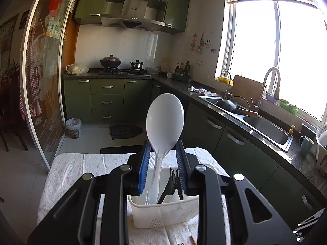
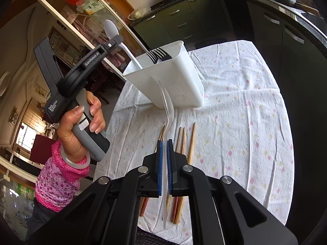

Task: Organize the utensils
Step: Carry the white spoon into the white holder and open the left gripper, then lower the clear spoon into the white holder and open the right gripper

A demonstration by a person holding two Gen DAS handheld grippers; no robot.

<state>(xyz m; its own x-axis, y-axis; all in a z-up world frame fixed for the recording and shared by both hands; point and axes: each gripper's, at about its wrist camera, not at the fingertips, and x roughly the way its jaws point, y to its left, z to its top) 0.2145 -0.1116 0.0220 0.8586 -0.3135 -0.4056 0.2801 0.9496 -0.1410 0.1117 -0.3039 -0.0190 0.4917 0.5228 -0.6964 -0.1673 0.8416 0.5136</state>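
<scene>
A white utensil caddy (image 1: 163, 212) (image 2: 175, 75) stands on the cloth-covered table (image 2: 235, 110). A white rice spoon (image 1: 164, 122) (image 2: 114, 32) stands in it, handle down, next to black forks (image 1: 170, 183) (image 2: 158, 55). My left gripper (image 1: 163, 149) (image 2: 114, 40) has its jaws around the spoon's neck; a small gap shows on the right side. My right gripper (image 2: 164, 143) is shut on a clear plastic utensil (image 2: 168, 106), its tip pointing at the caddy's near wall. Several wooden chopsticks (image 2: 191, 143) lie on the cloth under the right gripper.
A kitchen counter with a sink (image 1: 263, 126) and faucet (image 1: 269, 85) runs along the right. Green cabinets (image 1: 106, 100) and a stove (image 1: 122, 70) stand at the back. A bin (image 1: 73, 127) sits on the floor by a glass sliding door (image 1: 47, 81).
</scene>
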